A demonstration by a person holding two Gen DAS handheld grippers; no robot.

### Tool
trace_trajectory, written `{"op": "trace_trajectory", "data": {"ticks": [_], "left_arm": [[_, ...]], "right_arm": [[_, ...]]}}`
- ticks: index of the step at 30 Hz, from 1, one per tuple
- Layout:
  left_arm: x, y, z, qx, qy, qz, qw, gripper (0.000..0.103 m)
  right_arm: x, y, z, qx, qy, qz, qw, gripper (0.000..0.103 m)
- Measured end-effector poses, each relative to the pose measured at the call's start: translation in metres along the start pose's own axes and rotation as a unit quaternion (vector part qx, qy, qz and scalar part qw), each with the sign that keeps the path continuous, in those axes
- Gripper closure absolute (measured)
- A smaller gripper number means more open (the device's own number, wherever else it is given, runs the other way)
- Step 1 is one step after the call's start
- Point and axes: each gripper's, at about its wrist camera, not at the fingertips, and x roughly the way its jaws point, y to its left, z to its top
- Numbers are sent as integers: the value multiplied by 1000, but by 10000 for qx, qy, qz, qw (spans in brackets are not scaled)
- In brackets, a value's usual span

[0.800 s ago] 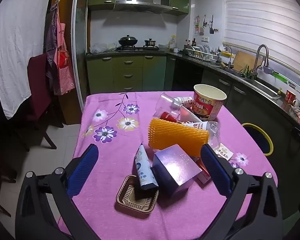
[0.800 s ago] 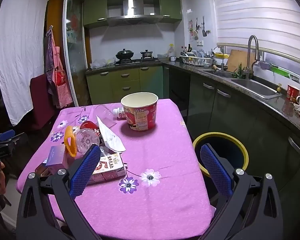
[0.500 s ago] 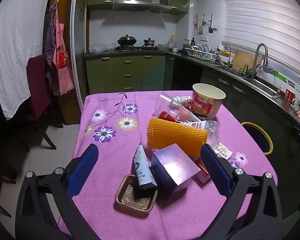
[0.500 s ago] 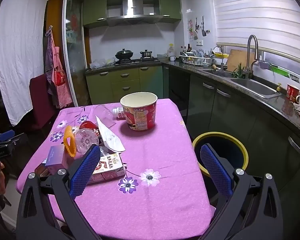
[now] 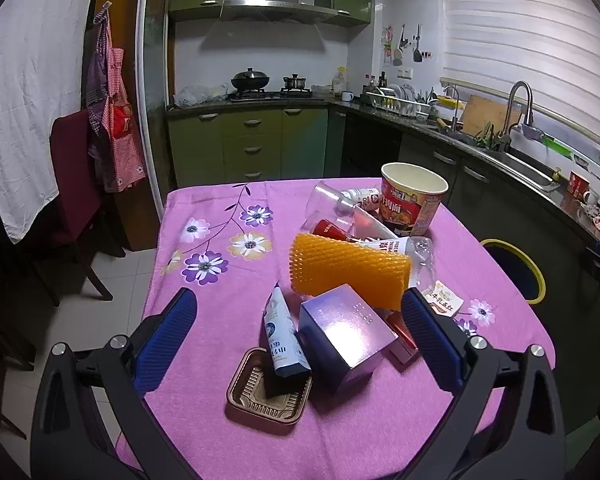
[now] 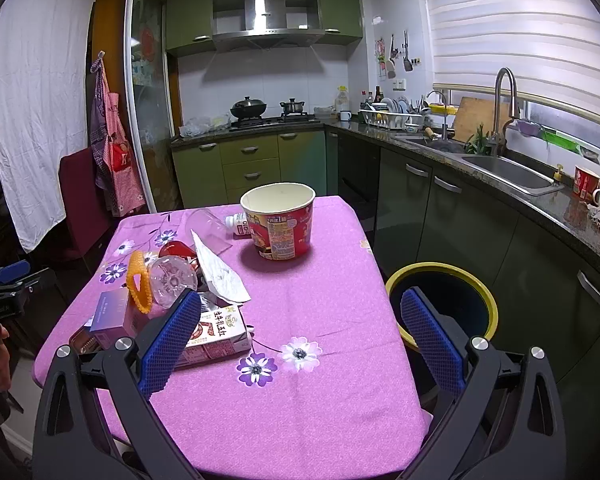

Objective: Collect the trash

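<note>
While both claws gape, tube [image 5: 282, 334] leans in brown tray [image 5: 240, 398]; noodle cup [image 6: 278, 222] empty.

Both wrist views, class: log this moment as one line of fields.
left tongs: open, empty | right tongs: open, empty | trash: purple box, noodle cup on table | bin: beside table

Left gripper [image 5: 298, 330] spread wide above purple box [image 5: 346, 336].

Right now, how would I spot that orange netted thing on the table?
Look at the purple flowered tablecloth and find the pile of trash on it. The orange foam net sleeve lies across the pile, behind the shiny purple box. It is the only orange, honeycomb-textured piece there.
</note>
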Motion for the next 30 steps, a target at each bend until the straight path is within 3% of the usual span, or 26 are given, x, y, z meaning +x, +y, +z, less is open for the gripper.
{"op": "trace_trajectory", "data": {"ticks": [30], "left_arm": [[4,-6,-2,79,67,-46,9999,6]], "right_arm": [[10,1,-10,33,44,1,10000,4]]}}
